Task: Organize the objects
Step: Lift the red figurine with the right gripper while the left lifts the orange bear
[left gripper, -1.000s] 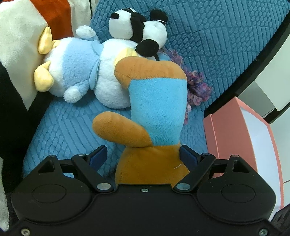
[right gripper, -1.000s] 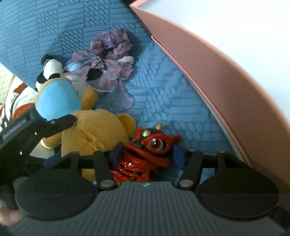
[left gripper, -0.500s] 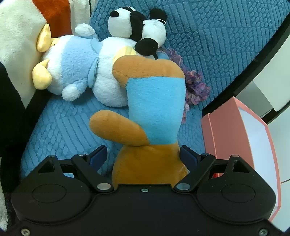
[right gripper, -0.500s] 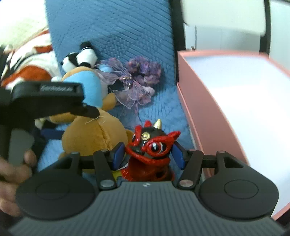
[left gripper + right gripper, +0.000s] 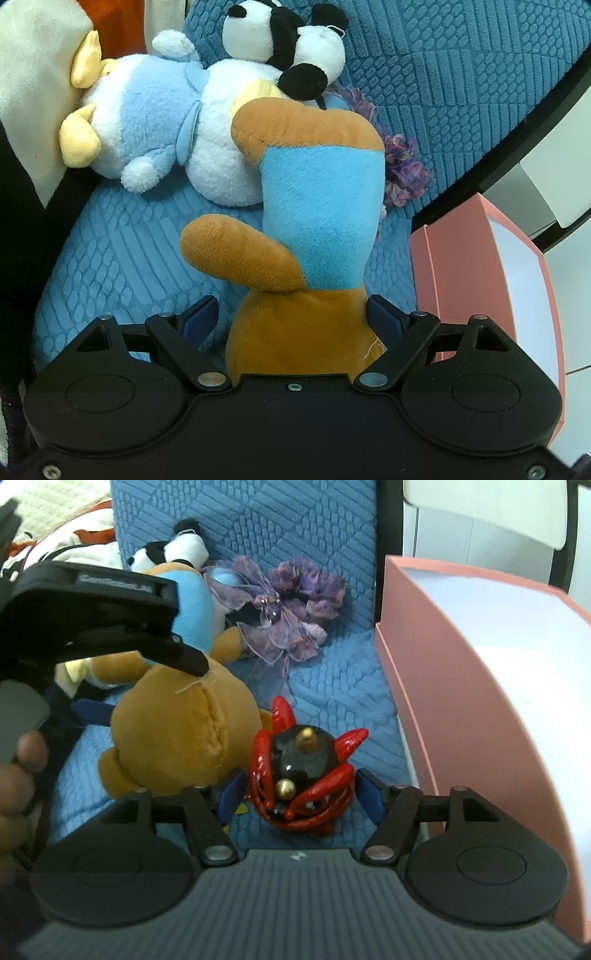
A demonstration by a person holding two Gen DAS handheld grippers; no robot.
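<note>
A brown plush bear in a light blue shirt (image 5: 317,229) lies on the blue cushion, its head between the open jaws of my left gripper (image 5: 291,314); the right pad touches it, the left pad stands apart. It also shows in the right wrist view (image 5: 177,731). A glossy red and black demon figurine (image 5: 303,775) stands between the jaws of my right gripper (image 5: 299,797), with small gaps on both sides. A pink box (image 5: 480,686) with a white inside stands open to the right.
A panda plush (image 5: 288,40) and a white and pale blue plush (image 5: 155,122) lie at the back of the blue cushion (image 5: 461,81). Purple fabric flowers (image 5: 288,605) lie behind the figurine. The pink box (image 5: 480,266) is right of the cushion.
The right gripper has tilted downward, so the figurine now shows from above instead of face on. The left gripper and bear have barely moved.
</note>
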